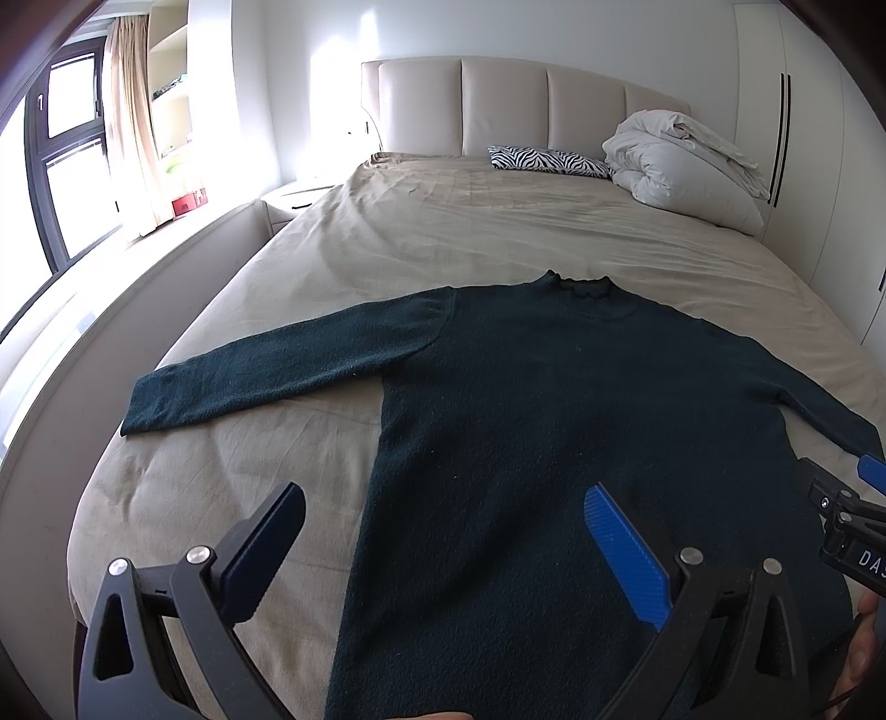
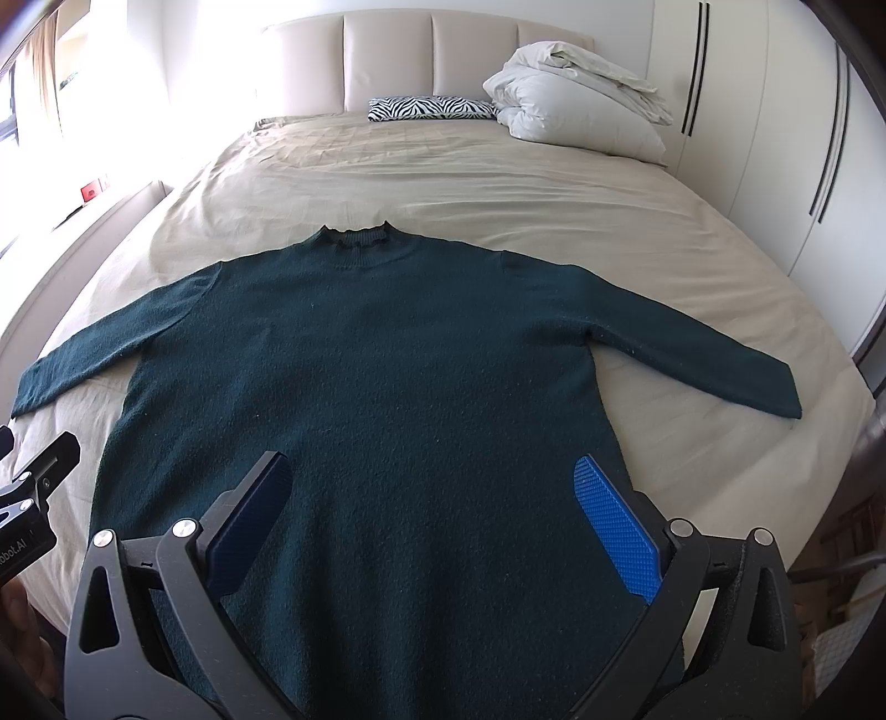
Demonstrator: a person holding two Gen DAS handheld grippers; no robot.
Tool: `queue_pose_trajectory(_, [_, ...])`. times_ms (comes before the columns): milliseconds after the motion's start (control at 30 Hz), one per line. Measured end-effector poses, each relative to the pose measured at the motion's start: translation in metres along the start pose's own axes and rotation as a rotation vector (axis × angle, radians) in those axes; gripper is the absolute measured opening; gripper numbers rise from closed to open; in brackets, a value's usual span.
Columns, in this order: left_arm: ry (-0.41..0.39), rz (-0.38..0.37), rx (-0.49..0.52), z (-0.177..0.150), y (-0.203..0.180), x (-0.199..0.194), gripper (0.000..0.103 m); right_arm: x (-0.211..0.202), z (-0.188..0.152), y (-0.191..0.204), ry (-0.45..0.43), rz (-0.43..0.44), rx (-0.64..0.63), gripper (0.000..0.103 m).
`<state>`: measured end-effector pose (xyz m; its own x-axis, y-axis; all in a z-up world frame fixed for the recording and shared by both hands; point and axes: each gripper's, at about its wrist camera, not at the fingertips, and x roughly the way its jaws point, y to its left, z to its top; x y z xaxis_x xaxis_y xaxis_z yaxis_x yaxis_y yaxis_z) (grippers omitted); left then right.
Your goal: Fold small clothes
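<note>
Sweater (image 2: 387,376), dark green with long sleeves, is spread out flat on the bed (image 2: 470,183). Its front is laid face up, and the neck (image 2: 357,238) is pointed toward the padded headboard (image 2: 432,50). Both sleeves are stretched out to the sides, one toward each edge of the bed. The bed is covered by a wrinkly tan sheet.

The left claw (image 1: 443,531) is held above the bottom part of the sweater, near its left edge. Its jaws are spread wide apart and nothing is held between them. One finger is seen over the tan sheet and the other over the green cloth.

The right claw (image 2: 437,498) is held above the bottom part of the sweater too, closer to the right side. Its jaws are also spread wide and nothing is gripped. Both blue pads (image 2: 614,526) are seen over the green cloth. Whether the pads are touching the cloth cannot be told.

The two claws are held side by side, and a bit of each one is seen at the edge of the other view.

At the far end of the bed, a zebra-striped pillow (image 2: 429,108) is laid flat, just beside a bunched white duvet (image 2: 576,105). White wardrobe doors (image 2: 742,122) are seen at the right.
</note>
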<state>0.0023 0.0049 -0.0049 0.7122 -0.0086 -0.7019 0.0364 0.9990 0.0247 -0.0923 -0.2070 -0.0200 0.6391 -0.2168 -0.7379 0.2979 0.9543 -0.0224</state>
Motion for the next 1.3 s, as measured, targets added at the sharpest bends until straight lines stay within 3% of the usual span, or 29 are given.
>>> queue_pose_trajectory(1300, [0.005,-0.002,-0.002,-0.0001,0.0011,0.0009,0.103,0.0079,-0.0065,0.0042,0.012,0.0,-0.003,0.103])
